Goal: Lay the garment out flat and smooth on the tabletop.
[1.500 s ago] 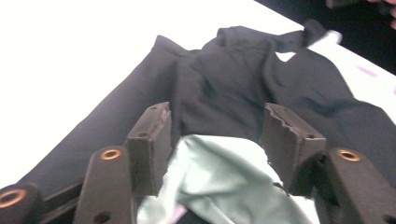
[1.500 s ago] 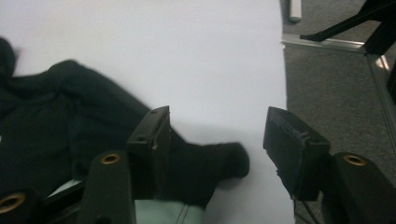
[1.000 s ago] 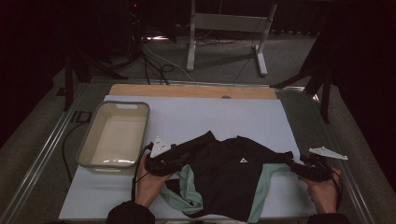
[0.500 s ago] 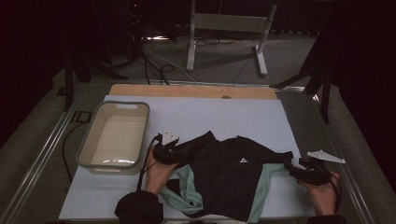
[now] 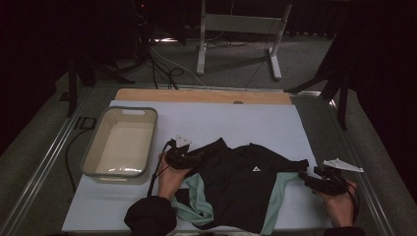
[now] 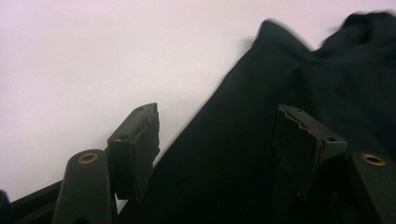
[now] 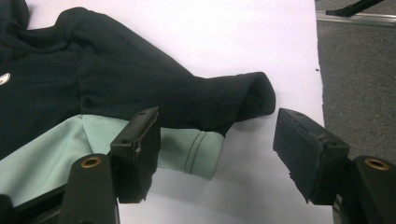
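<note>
While the black-and-mint shirt (image 5: pixel 241 189) lies crumpled lengthwise across the near worktop (image 5: pixel 255 123) between both hands from above, we note the left gripper (image 6: pixel 217 140) gaping over its dark edge, and the right gripper (image 7: pixel 217 144) gaping before the sleeve pointing right.

Matt black-and-mint cloth shirt (image 5: pixel 246 189) on smooth white tabletop (image 5: pixel 255 125), glossy beige plastic tub (image 5: pixel 120 142) at left, bare wood strip (image 5: pixel 201 96) far.

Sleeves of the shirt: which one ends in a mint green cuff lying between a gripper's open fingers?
The sleeve by the right gripper. Its mint green cuff lies between the spread fingers; the left gripper faces plain black cloth.
</note>
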The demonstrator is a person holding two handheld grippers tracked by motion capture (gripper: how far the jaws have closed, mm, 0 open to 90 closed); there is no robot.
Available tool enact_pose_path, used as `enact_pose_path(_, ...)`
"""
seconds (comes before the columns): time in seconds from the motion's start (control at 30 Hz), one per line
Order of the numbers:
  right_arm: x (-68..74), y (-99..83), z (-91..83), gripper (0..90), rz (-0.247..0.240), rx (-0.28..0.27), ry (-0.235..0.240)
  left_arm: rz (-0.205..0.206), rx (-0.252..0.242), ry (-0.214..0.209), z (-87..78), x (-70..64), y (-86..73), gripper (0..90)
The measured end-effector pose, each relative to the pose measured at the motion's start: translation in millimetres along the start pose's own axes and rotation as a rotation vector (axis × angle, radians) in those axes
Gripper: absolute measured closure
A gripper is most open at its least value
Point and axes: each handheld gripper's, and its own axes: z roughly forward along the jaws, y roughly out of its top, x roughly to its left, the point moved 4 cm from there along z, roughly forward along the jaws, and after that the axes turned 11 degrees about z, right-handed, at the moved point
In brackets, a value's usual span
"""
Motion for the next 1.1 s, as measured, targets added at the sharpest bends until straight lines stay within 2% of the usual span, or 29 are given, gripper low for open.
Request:
enact_pose_path(0.13, 0.3, -0.5, 3.1, 32.8, 0.002, 0.013, 0.006, -0.01, 0.039, 0.021, 5.7, 2.8, -2.9, 34.9)
enact_pose_path(0.17, 0.5, -0.7, 3.5, 33.1, 0.004, 0.015, 0.008, -0.01, 0.05, 0.014, 6.1, 2.4, -3.1, 37.2)
enact_pose_path(0.2, 0.9, -1.0, 3.7, 33.6, 0.001, 0.018, 0.016, -0.002, 0.063, 0.013, 6.7, 1.2, -3.5, 43.3)
enact_pose_path(0.23, 0.9, -1.0, 3.7, 33.6, 0.001, 0.018, 0.016, 0.019, 0.074, 0.027, 7.0, -0.2, -3.3, 43.3)
enact_pose_path(0.27, 0.7, -1.4, 3.7, 34.1, -0.002, 0.02, 0.017, 0.04, 0.098, 0.056, 6.9, -2.2, -2.4, 48.7)
enact_pose_path(0.3, 0.7, -1.4, 3.7, 34.1, -0.002, 0.02, 0.017, 0.04, 0.098, 0.056, 6.9, -2.2, -2.4, 53.0)
enact_pose_path(0.33, 0.6, -1.8, 3.8, 34.5, -0.003, 0.022, 0.02, 0.042, 0.102, 0.053, 6.3, -2.7, -2.2, 53.0)
enact_pose_path(0.4, 1.2, -2.8, 3.8, 35.5, 0.002, 0.026, 0.033, 0.048, 0.106, 0.032, 4.3, -5.0, -2.7, 62.9)
enact_pose_path(0.43, 1.9, -4.0, 4.6, 37.1, -0.001, 0.033, 0.045, 0.056, 0.105, 0.015, 3.5, -7.3, -3.0, 78.0)
enact_pose_path(0.47, 1.9, -4.0, 4.6, 37.1, -0.001, 0.033, 0.045, 0.064, 0.107, -0.004, 2.7, -9.7, -3.3, 78.0)
enact_pose_path(0.5, 2.3, -4.6, 5.3, 37.9, -0.006, 0.037, 0.048, 0.071, 0.109, -0.008, 2.3, -12.0, -3.0, 85.3)
enact_pose_path(0.53, 2.8, -5.1, 6.1, 38.9, -0.01, 0.045, 0.054, 0.085, 0.114, -0.001, 1.7, -13.4, -2.6, 87.6)
enact_pose_path(0.63, 4.2, -6.3, 6.8, 42.4, -0.008, 0.058, 0.074, 0.083, 0.104, 0.0, -1.2, -13.4, -2.4, 89.0)
enact_pose_path(0.67, 5.0, -6.6, 7.4, 46.3, -0.014, 0.064, 0.074, 0.065, 0.091, 0.012, -5.1, -9.7, -2.1, 89.2)
enact_pose_path(0.73, 5.8, -7.0, 8.2, 59.2, -0.02, 0.071, 0.081, 0.043, 0.076, 0.026, -9.6, -4.3, -1.7, 89.3)
enact_pose_path(0.77, 5.8, -7.0, 8.2, 59.2, -0.02, 0.071, 0.081, 0.043, 0.076, 0.026, -9.6, -4.3, -1.7, 89.3)
enact_pose_path(0.83, 7.7, -8.5, 8.1, 76.2, -0.036, 0.08, 0.09, 0.022, 0.063, 0.035, -14.5, 0.4, -1.4, 89.3)
enact_pose_path(0.9, 10.4, -9.7, 5.0, 84.7, -0.056, 0.084, 0.087, 0.014, 0.055, 0.044, -19.0, 3.0, -1.3, 89.4)
enact_pose_path(1.1, 10.8, -15.3, -15.6, 85.6, -0.066, 0.077, 0.092, -0.004, 0.039, 0.023, -25.2, 2.2, -3.1, 89.3)
